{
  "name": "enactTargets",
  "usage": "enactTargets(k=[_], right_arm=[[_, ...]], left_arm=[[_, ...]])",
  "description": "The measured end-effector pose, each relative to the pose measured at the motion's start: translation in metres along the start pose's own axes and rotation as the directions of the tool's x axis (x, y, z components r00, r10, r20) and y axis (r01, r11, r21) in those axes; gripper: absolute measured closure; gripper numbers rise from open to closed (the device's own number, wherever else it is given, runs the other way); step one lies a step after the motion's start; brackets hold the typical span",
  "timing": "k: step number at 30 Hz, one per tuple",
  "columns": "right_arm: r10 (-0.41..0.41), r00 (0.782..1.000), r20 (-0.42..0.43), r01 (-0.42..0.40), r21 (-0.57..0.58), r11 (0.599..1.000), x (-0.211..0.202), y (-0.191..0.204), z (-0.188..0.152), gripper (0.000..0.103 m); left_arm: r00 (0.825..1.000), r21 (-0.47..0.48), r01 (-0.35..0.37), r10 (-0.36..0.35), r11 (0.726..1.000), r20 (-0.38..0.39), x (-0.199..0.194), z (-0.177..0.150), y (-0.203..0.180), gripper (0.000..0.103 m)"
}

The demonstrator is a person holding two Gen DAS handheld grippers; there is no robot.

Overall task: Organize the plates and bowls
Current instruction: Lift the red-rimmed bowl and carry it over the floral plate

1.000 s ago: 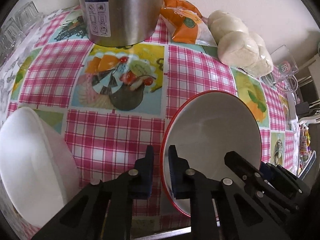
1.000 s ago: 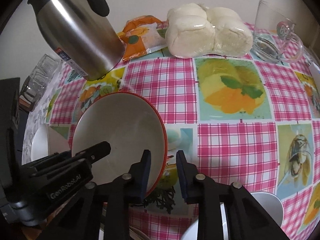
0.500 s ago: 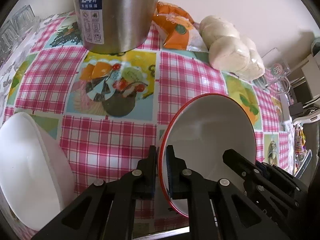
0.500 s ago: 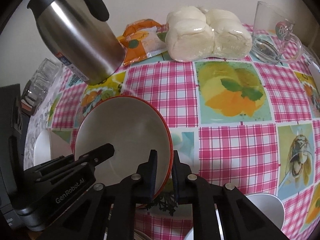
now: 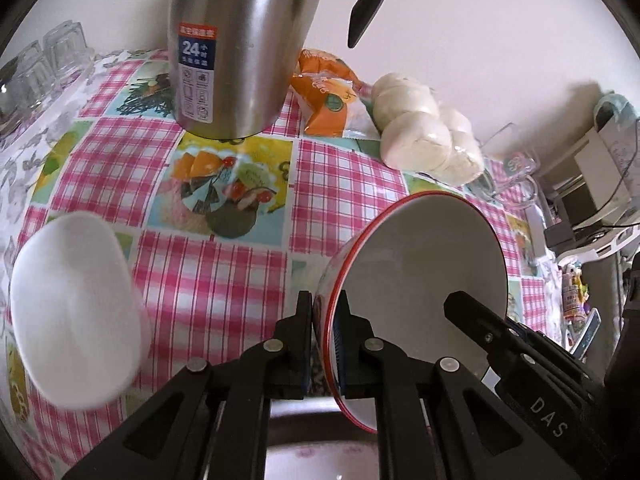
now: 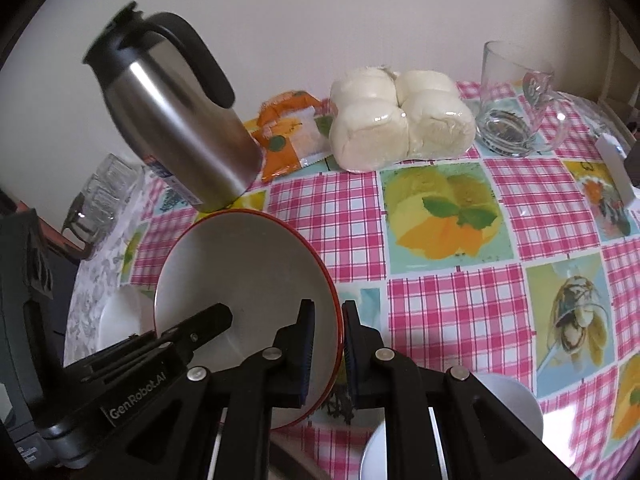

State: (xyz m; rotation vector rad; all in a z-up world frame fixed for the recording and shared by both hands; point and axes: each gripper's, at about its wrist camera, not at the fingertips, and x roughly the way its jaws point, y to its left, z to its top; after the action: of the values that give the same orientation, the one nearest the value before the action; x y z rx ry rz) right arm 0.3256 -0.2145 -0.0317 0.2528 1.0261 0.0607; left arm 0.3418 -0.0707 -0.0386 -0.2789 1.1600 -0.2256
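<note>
Both grippers pinch the red-rimmed bowl point(image 5: 424, 276) from opposite sides: the left gripper point(image 5: 324, 312) has its fingers closed on the near left rim, the right gripper point(image 6: 326, 320) has its own closed on the near right rim. The bowl is tilted, over the near edge of the checked tablecloth point(image 6: 440, 300); whether its base touches the cloth is hidden behind the fingers in both views.

The left wrist view cuts off the top of the steel thermos point(image 5: 236, 48) and shows only the tip of its black handle, while the right wrist view shows the whole flask, lid and all, at the far left. The white bowl point(image 5: 76, 308) at the near left is blurred in the left view; in the right view only a sliver of it peeps out behind the other gripper (easy to miss).

Only the right view shows a second white dish point(image 6: 508, 412) at the near edge, partly hidden by the gripper frame. The wrapped buns point(image 6: 400, 120), the orange packet point(image 6: 284, 136) and the glass mug point(image 6: 516, 104) sit along the far edge. Glass tumblers point(image 5: 36, 68) at the far left are distorted and hard to count.
</note>
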Motion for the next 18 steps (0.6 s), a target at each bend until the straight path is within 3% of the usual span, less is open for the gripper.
enactTargets(k=[8, 12, 18], right_arm=[[0.009, 0.998, 0.058, -0.009, 0.0, 1.0, -0.037, 0.003, -0.019, 0.088], [0.024, 0.997, 0.077, -0.025, 0.004, 1.0, -0.055, 0.003, -0.03, 0.088], [0.028, 0.994, 0.109, -0.026, -0.019, 0.999, -0.077, 0.008, -0.057, 0.088]], left_arm=[[0.997, 0.039, -0.026, 0.023, 0.999, 0.072, -0.031, -0.021, -0.018, 0.093], [0.995, 0.017, 0.001, -0.003, 1.0, 0.105, -0.049, -0.033, -0.016, 0.093], [0.996, -0.012, 0.004, -0.003, 1.0, 0.095, -0.054, -0.066, -0.011, 0.092]])
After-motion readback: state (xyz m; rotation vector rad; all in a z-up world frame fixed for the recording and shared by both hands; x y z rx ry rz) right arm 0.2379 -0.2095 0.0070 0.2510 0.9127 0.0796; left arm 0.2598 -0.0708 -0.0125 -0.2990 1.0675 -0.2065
